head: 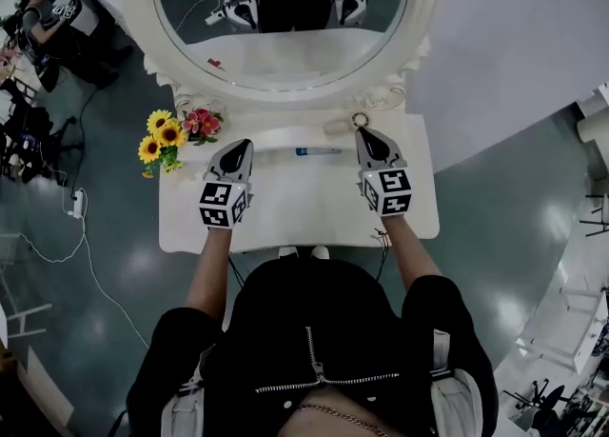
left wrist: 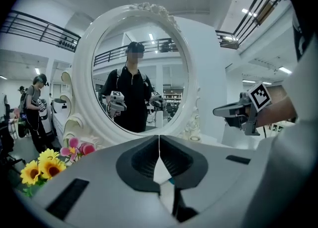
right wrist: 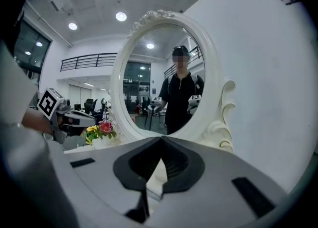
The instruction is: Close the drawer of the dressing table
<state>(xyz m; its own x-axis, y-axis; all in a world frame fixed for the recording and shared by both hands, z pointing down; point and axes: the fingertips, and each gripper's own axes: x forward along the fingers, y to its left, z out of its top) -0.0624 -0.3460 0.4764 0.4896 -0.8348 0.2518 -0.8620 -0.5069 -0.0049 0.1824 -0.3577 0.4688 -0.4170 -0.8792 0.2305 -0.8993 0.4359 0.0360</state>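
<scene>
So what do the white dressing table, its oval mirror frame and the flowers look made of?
White dressing table: likely painted wood or board, smooth satin white, no grain. Oval white mirror frame: moulded scrolls, same paint; wood or resin, unclear. Yellow and pink flower bunch: probably artificial, fabric or plastic, evenly bright petals.
</scene>
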